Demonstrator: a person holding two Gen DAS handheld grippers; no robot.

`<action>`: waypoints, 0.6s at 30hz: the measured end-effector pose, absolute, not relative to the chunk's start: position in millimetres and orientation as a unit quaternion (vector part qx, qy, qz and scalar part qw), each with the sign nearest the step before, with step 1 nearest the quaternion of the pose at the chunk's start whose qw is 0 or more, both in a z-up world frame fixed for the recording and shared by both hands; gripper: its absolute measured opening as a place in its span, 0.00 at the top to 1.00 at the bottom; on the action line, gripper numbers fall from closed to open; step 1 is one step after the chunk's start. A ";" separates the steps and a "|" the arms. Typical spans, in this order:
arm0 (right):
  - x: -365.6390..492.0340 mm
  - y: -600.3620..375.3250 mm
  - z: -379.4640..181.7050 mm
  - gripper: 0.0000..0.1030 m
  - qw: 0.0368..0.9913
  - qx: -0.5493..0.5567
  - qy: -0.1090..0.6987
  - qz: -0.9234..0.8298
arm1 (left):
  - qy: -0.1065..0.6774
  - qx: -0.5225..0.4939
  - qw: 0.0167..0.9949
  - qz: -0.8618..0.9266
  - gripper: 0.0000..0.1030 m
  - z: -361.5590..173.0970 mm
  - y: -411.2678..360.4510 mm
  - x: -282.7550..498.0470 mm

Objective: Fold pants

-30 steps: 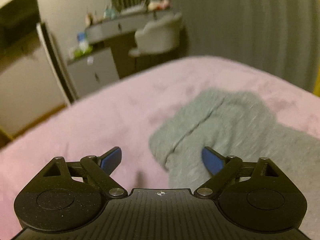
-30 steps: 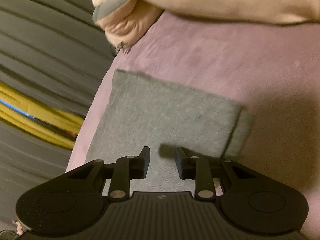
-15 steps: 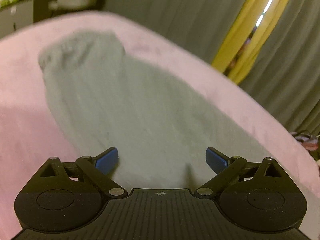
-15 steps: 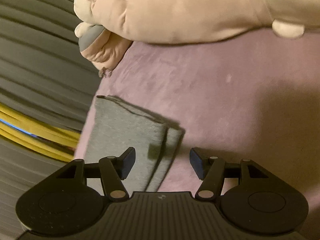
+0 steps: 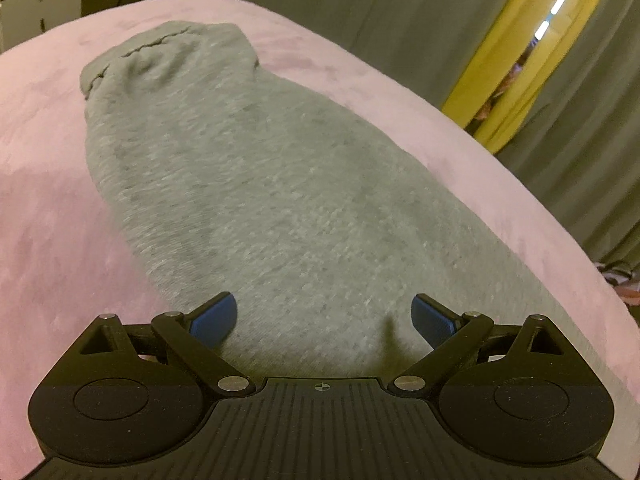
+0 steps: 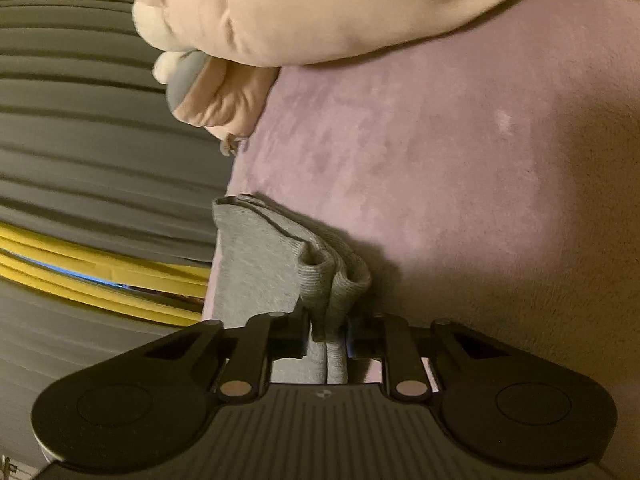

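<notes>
Lying along the pink bed, the grey pants stretch away from the left hand-held gripper toward the far end, where a bunched seam edge sits near the bed's rim. That gripper hovers low over the near part of the cloth with its jaws spread wide; its blue pads are well apart and nothing sits between them. To the right of the bed hang grey curtains with a yellow curtain parted on a strip of light, and at the upper left a grey cabinet shows beyond the bed. In the right wrist view, the right hand-held gripper is clamped on the pants: a folded ridge of several layers of the grey cloth stands up between its closed fingers, and the rest of the cloth runs off to the left near the bed's edge. A pale pink plush toy lies across the top of that view on the bed, apart from the pants, with a small grey part at its lower left. The same grey and yellow curtains fill the left side.
</notes>
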State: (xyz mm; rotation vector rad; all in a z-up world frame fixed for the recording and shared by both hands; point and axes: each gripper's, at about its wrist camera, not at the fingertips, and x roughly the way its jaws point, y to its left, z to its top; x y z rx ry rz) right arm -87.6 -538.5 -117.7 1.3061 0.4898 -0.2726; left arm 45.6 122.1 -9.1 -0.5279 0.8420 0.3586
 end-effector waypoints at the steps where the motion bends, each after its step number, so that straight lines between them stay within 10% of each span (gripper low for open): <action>1: -85.1 -537.9 -116.0 0.63 0.761 0.596 0.225 -0.123 | 0.403 -0.252 0.863 0.170 0.04 -8.8 122.3 44.9; 6: -65.9 -534.5 -100.2 0.64 0.782 0.548 0.259 -0.146 | 0.405 -0.264 0.859 0.169 0.04 -13.2 126.7 46.7; 8: -59.7 -533.5 -90.3 0.89 0.796 0.515 0.272 -0.164 | 0.399 -0.269 0.860 0.170 0.04 -13.0 128.7 44.8; 18: 26.7 -344.7 62.1 0.89 0.959 0.120 0.255 0.009 | 0.382 -0.279 0.863 0.176 0.04 -11.6 132.2 39.8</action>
